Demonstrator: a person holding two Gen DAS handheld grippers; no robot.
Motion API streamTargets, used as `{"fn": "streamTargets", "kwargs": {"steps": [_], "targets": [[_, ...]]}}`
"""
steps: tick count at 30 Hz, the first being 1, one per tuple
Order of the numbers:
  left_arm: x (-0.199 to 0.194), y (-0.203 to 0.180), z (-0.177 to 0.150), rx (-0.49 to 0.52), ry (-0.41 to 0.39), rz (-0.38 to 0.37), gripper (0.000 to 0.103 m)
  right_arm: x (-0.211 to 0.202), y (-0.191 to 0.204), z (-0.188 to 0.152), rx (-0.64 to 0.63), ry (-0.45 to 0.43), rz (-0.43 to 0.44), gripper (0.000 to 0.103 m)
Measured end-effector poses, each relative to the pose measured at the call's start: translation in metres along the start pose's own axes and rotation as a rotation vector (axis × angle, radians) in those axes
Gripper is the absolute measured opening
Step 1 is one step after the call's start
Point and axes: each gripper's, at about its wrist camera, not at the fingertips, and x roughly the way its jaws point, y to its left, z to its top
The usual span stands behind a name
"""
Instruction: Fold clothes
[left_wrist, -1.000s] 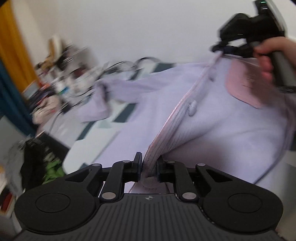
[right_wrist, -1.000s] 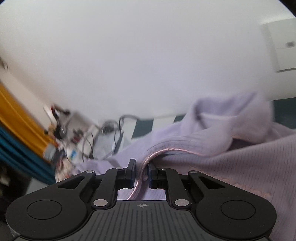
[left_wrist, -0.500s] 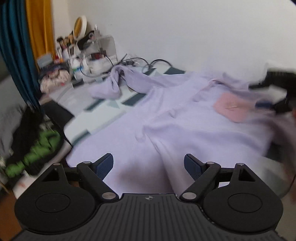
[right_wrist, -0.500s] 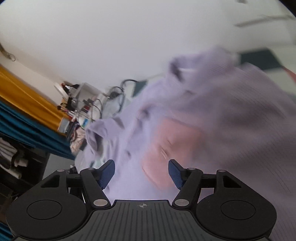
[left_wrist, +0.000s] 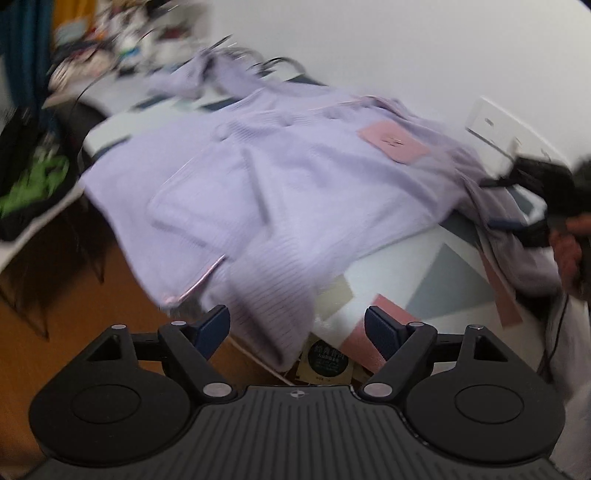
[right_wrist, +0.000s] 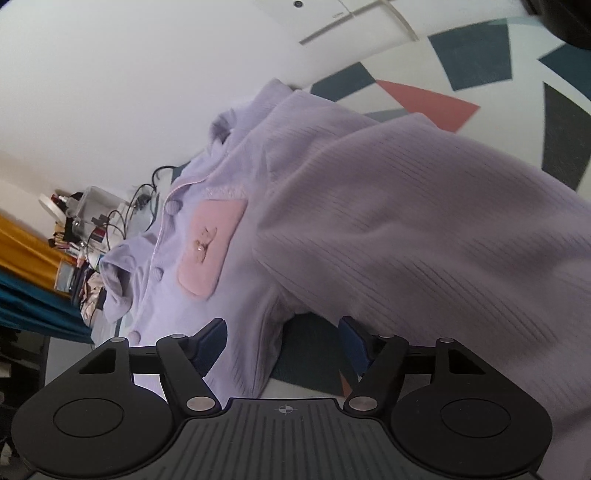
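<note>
The lilac cardigan (left_wrist: 280, 184) lies spread across the patterned surface (left_wrist: 443, 266), its hem draping over the near edge and its pink chest pocket (left_wrist: 393, 142) facing up. The left tool (left_wrist: 297, 330) hangs above that edge, its jaws wide but closing a little, nothing pressed between them. The right tool (right_wrist: 282, 341) hovers over a bulky folded sleeve (right_wrist: 424, 229); its jaws are opening, cloth lying beneath them but not gripped. In the left wrist view the right tool and the hand (left_wrist: 565, 247) holding it appear blurred at the far right. Beyond the cardigan, cables (right_wrist: 144, 195), a clear box (right_wrist: 98, 201) and cosmetics clutter crowd the far end, beside orange and teal curtains (right_wrist: 26, 269).
</note>
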Motion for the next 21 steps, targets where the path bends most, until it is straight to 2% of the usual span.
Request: {"fn": "streamTargets", "kwargs": {"steps": [2,10,15,16,18,19,21], "targets": [[-0.003,-0.004,-0.002,0.013,-0.010,-0.019,0.082,0.000,0.002,-0.003,0.001,0.004,0.002,0.064],[0.019,0.012,-0.012,-0.178,0.034,-0.139,0.081,0.006,0.009,-0.004,0.000,0.024,0.001,0.064],[0.035,0.016,-0.015,-0.219,0.041,-0.133,0.080,0.005,0.003,-0.004,0.009,0.026,0.010,0.064],[0.039,0.016,-0.014,-0.217,0.043,-0.124,0.077,0.005,0.001,-0.004,0.014,0.026,0.012,0.064],[0.044,0.013,-0.012,-0.196,0.062,-0.114,0.033,0.007,-0.005,-0.003,0.050,0.025,0.016,0.064],[0.045,0.011,-0.009,-0.174,0.085,-0.101,0.006,0.008,-0.007,-0.003,0.063,0.024,0.016,0.064],[0.037,0.010,-0.004,-0.138,0.081,-0.059,0.005,0.009,-0.005,-0.004,0.058,0.020,-0.008,0.065]]}}
